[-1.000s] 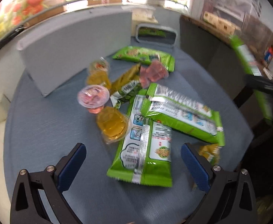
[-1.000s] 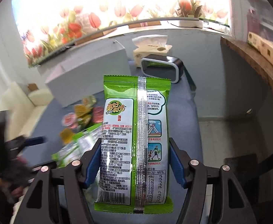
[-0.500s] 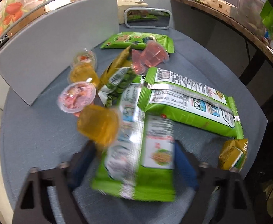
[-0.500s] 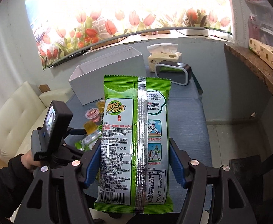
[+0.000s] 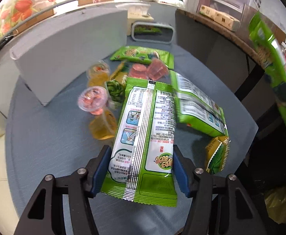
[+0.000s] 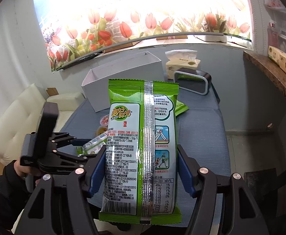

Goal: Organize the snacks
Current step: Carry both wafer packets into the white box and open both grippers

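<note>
My left gripper (image 5: 142, 168) is shut on a green seaweed snack packet (image 5: 144, 129) and holds it lifted above the blue table (image 5: 45, 141). My right gripper (image 6: 143, 172) is shut on a second green seaweed packet (image 6: 143, 137), held upright above the table; it also shows at the right in the left wrist view (image 5: 270, 62). On the table lie two more green packets (image 5: 199, 109) (image 5: 143, 55), several jelly cups (image 5: 93, 100) and small yellow-green packets (image 5: 218, 154). A white open box (image 6: 123, 78) stands at the back.
A grey-framed clock (image 6: 191, 82) and a tissue pack (image 6: 182, 64) stand at the far end of the table. A cream sofa (image 6: 15, 121) is on the left. A wooden shelf (image 6: 270, 72) runs along the right wall.
My left gripper moved down, closed on the near seaweed packet and lifted it. My right gripper kept its packet and rose slightly.
</note>
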Demonstrator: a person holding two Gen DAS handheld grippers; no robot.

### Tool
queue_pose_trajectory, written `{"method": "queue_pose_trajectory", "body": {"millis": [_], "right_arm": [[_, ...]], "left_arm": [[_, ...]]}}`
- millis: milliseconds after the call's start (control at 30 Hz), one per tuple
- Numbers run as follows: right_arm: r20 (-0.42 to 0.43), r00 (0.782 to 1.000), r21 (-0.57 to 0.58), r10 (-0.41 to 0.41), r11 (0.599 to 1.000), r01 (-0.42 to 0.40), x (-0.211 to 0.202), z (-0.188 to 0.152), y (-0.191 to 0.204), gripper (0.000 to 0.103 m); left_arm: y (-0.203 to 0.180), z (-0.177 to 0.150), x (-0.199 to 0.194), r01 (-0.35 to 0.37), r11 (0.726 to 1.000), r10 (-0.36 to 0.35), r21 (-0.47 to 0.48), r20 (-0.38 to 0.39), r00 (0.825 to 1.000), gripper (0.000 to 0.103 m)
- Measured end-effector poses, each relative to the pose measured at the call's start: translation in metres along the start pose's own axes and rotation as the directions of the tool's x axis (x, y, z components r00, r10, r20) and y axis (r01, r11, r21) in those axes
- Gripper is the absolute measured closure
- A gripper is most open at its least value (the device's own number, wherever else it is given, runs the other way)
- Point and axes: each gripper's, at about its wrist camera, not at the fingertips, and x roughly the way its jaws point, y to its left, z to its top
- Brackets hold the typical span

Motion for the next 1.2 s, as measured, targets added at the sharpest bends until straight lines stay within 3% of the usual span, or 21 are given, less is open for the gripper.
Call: {"method": "queue_pose_trajectory", "body": {"millis": [233, 433, 600, 867, 967, 1067, 1200], "right_arm": [[0.014, 0.999, -0.012, 0.029, 1.000, -0.029, 0.008, 0.005, 0.012, 0.033], [0.036, 0.998, -0.052, 0.050, 0.997, -0.048, 0.021, 0.027, 0.027, 0.033], [0.037, 0.995, -0.103, 0.096, 0.990, -0.091, 0.058, 0.076, 0.039, 0.033], [-0.015, 0.997, -0.170, 0.073, 0.983, -0.075, 0.164, 0.202, 0.033, 0.033], [-0.057, 0.995, -0.156, 0.082, 0.984, -0.090, 0.205, 0.245, 0.028, 0.032], [-0.070, 0.997, -0.191, 0.038, 0.980, -0.050, 0.239, 0.273, 0.030, 0.032], [-0.115, 0.993, -0.196, 0.006, 0.980, -0.028, 0.278, 0.292, 0.029, 0.029]], "left_arm": [[0.017, 0.012, -0.041, -0.054, 0.997, 0.059, -0.060, 0.091, 0.994, 0.038], [0.023, 0.017, -0.086, -0.091, 0.987, 0.118, -0.132, 0.208, 0.971, 0.037], [0.048, 0.049, -0.110, -0.113, 0.964, 0.182, -0.243, 0.288, 0.940, 0.037], [0.138, 0.123, -0.096, -0.130, 0.860, 0.303, -0.494, 0.288, 0.908, 0.037], [0.159, 0.144, -0.081, -0.112, 0.849, 0.295, -0.516, 0.287, 0.911, 0.037], [0.178, 0.162, -0.067, -0.108, 0.843, 0.291, -0.527, 0.278, 0.915, 0.036], [0.199, 0.171, -0.049, -0.080, 0.829, 0.270, -0.553, 0.271, 0.924, 0.028]]}}
